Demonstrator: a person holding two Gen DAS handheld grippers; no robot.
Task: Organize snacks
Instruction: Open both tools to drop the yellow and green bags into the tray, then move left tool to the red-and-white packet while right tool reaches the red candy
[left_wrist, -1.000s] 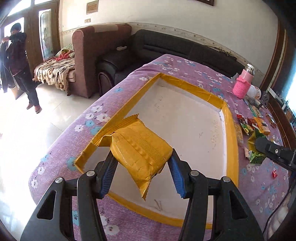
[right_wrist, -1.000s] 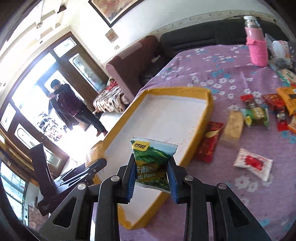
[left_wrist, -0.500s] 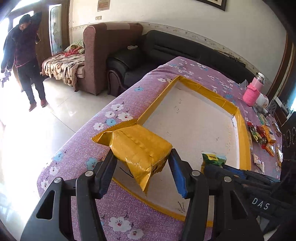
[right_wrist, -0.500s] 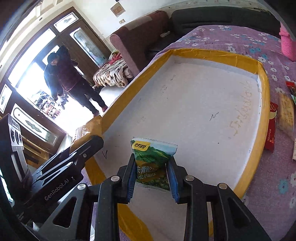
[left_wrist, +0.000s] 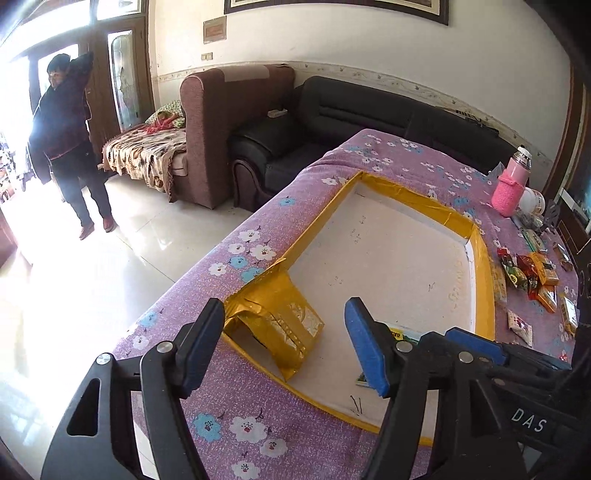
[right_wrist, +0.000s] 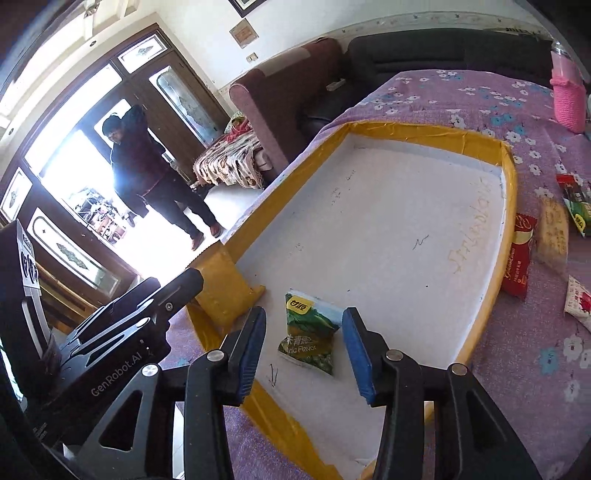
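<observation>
A shallow white tray with a yellow taped rim (left_wrist: 480, 280) (right_wrist: 511, 192) lies on the purple flowered table. A gold snack packet (left_wrist: 284, 325) (right_wrist: 225, 291) lies in the tray's near left corner, leaning on the rim. A green snack packet (right_wrist: 310, 332) lies flat on the tray floor; only its edge shows in the left wrist view (left_wrist: 400, 334). My left gripper (left_wrist: 284, 347) is open just above the gold packet. My right gripper (right_wrist: 303, 354) is open around the green packet without touching it.
Several loose snack packets (left_wrist: 532, 273) (right_wrist: 521, 251) lie on the table right of the tray. A pink bottle (left_wrist: 511, 184) (right_wrist: 567, 96) stands at the far right. Sofas (left_wrist: 332, 122) stand beyond the table. A person (left_wrist: 66, 140) stands by the door.
Both grippers have opened. The gold packet left the left gripper and lies in the tray's corner. The green packet left the right gripper and lies on the tray floor.
</observation>
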